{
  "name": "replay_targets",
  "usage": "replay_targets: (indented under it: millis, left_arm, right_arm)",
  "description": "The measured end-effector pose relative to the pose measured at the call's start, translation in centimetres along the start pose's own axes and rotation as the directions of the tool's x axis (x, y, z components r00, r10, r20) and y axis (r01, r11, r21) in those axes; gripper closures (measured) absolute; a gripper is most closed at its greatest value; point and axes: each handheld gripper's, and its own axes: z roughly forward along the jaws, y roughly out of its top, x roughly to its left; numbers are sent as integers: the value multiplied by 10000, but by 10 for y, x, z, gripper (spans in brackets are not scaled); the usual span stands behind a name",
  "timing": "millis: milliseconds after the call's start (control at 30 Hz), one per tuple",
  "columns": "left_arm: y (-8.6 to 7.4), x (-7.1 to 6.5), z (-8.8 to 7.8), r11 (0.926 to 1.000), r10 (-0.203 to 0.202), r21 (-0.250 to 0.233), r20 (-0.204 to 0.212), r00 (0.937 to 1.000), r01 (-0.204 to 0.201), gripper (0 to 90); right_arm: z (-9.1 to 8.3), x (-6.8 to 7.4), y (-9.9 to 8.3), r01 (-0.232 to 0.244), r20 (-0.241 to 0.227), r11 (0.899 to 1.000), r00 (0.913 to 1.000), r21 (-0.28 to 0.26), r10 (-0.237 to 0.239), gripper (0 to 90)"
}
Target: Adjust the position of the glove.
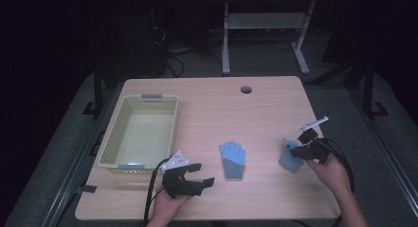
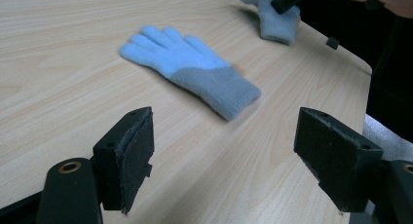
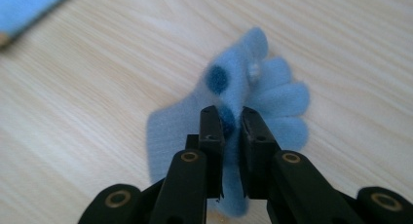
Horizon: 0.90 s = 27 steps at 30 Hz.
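Note:
Two light blue knit gloves with grey cuffs are on the wooden table (image 1: 256,108). One glove (image 1: 232,159) (image 2: 190,68) lies flat at the middle front, fingers pointing away. My left gripper (image 1: 204,173) (image 2: 224,151) is open just left of it, jaws wide apart with nothing between them. The second glove (image 1: 291,158) (image 3: 263,92) is at the right, bunched and lifted at a fold. My right gripper (image 1: 296,149) (image 3: 233,118) is shut on that fold, with dark blue dots of the glove showing by the jaws.
A pale yellow-green plastic basket (image 1: 118,131) stands at the table's left side, with nothing in it. A round cable hole (image 1: 246,89) is near the far edge. A white desk frame (image 1: 266,34) stands beyond the table.

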Motion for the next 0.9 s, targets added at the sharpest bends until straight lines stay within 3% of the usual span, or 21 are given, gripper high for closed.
replay_targets:
  millis: [267, 567, 667, 900]
  left_arm:
    - [0, 0, -1, 10000, 5, 4, -18, 10000, -5, 221]
    - [0, -1, -1, 10000, -22, 5, -12, 10000, 22, 221]
    - [1, 0, -2, 10000, -9, -33, -14, 10000, 9, 221]
    - [1, 0, -3, 9999, -79, -102, -26, 10000, 79, 221]
  right_arm:
    - [-16, 11, 11, 459, -63, 9981, 9989, -411, -462, 813]
    - [-30, 38, 35, 1217, -456, 9883, 9909, -919, -1263, 813]
    - [-32, 50, 46, 1616, -709, 9814, 9830, -1032, -1693, 812]
    - [-28, 67, 61, 1992, -991, 9743, 9728, -1051, -2095, 811]
